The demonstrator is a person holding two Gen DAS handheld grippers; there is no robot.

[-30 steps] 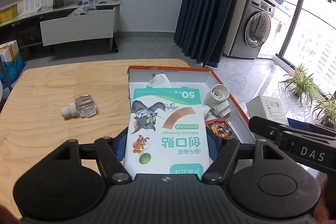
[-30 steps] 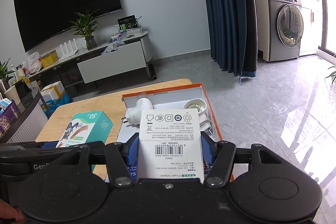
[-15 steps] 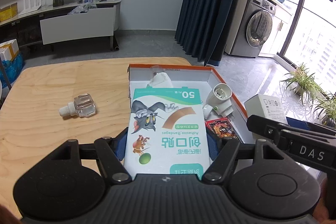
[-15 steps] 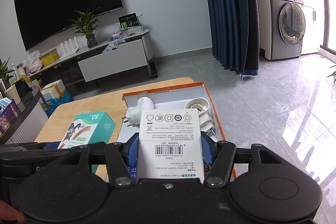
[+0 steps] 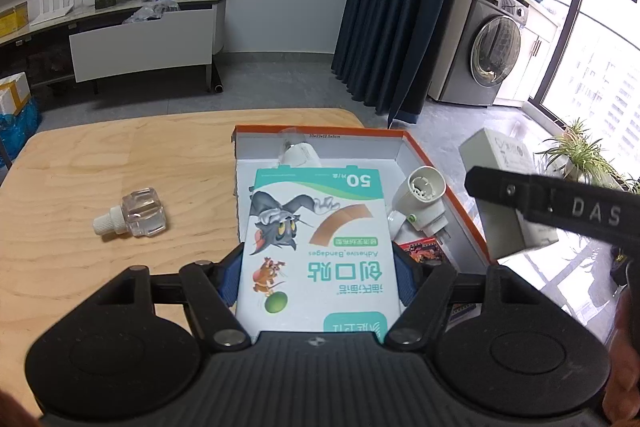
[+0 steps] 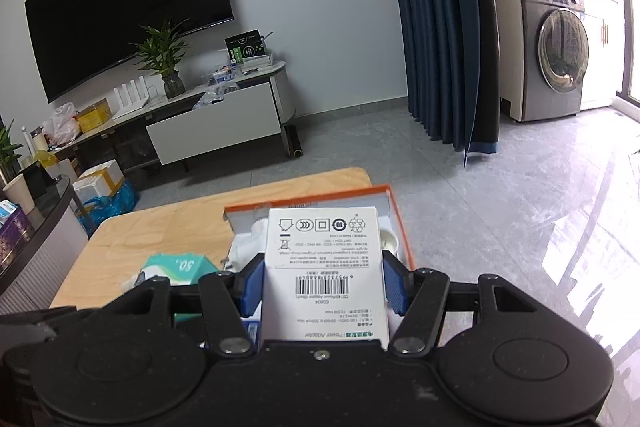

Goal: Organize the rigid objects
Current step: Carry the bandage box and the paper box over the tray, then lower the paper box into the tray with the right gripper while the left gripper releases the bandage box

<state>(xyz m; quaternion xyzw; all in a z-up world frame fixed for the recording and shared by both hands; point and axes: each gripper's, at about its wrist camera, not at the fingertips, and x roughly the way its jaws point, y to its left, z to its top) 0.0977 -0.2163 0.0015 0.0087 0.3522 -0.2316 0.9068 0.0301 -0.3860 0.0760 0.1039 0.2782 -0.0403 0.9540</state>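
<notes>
My left gripper [image 5: 317, 277] is shut on a teal and white box of adhesive bandages [image 5: 316, 227] with a cartoon cat on it, held over the orange-rimmed cardboard tray [image 5: 320, 129]. My right gripper [image 6: 324, 285] is shut on a white power adapter box [image 6: 323, 259], held above the tray's near right corner [image 6: 394, 215]. That white box [image 5: 506, 199] also shows at the right of the left wrist view. A white plug-in device [image 5: 420, 197] and a red packet [image 5: 424, 251] lie in the tray. A small clear bottle [image 5: 132, 215] lies on the wooden table [image 5: 100, 163].
The table's far edge and right edge run close past the tray, with grey floor beyond. A TV cabinet [image 6: 216, 131] stands against the far wall. At the right are a dark curtain [image 6: 444, 27] and a washing machine [image 6: 560, 59]. A hand [image 5: 624, 367] shows at the lower right.
The right gripper with the white box has shifted: it sits higher in the left wrist view, and the tray looks lower and smaller in its own view. The left gripper has kept still.
</notes>
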